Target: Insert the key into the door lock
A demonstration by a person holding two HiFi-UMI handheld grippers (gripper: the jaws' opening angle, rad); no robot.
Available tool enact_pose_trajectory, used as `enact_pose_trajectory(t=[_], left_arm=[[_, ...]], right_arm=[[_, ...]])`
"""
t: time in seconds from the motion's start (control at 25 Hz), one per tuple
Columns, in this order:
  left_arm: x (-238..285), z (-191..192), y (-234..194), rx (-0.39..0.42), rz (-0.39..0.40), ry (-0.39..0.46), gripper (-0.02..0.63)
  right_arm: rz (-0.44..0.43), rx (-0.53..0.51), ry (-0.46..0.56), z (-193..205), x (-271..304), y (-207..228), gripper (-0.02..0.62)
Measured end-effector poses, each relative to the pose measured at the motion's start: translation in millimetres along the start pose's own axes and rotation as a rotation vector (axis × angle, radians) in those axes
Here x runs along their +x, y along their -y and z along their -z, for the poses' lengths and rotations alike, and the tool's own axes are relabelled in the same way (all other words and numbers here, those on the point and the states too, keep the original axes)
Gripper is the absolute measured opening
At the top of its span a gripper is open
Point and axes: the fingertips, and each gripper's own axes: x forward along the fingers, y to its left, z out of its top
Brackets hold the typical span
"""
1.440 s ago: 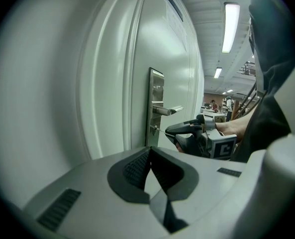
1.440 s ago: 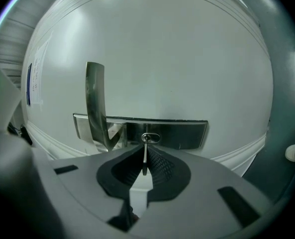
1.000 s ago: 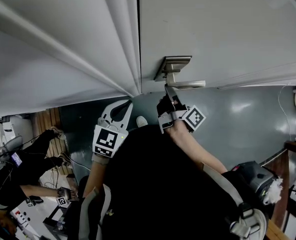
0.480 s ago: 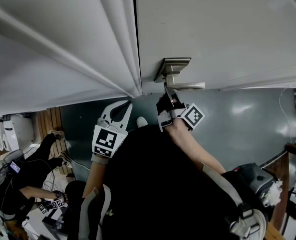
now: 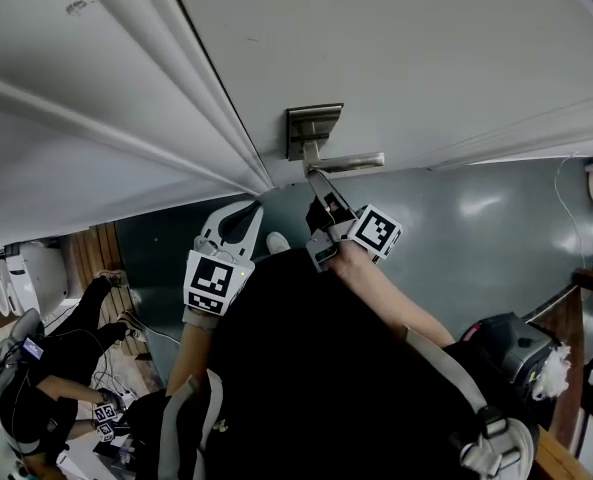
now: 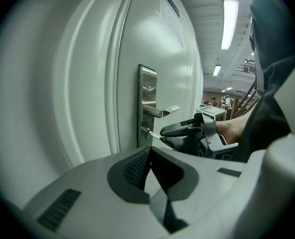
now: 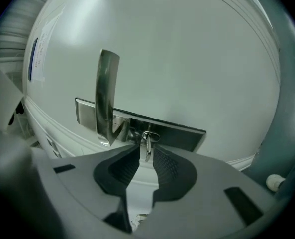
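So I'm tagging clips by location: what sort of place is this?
Probably an indoor workshop or lab: a white door with a lever handle, ceiling strip lights, and a grey floor.

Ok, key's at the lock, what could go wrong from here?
1. The right gripper pinches the key by a short length. If the blade is off-line with the lock cylinder, pushing may twist it in the jaws or jam it. How deep it sits can't be told.
2. The door handle sits just above the cylinder, so the gripper may knock it while pushing or turning.
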Motion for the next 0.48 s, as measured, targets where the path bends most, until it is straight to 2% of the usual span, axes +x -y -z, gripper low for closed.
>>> enact_pose_trajectory(t=[0.28,0.48], left_arm=[[18.4,-10.1,23.1,-0.018,0.03,0.009,0.008],[31.4,-19.1,37.4,-0.035,0.038,0.02,0.008]], right_arm=[[0.041,-0.082,0.003,-21.2,-32.1,-2.6,0.058],[0.088,-0.263,-0.007,-41.6,-59.1,-9.5,0.035]])
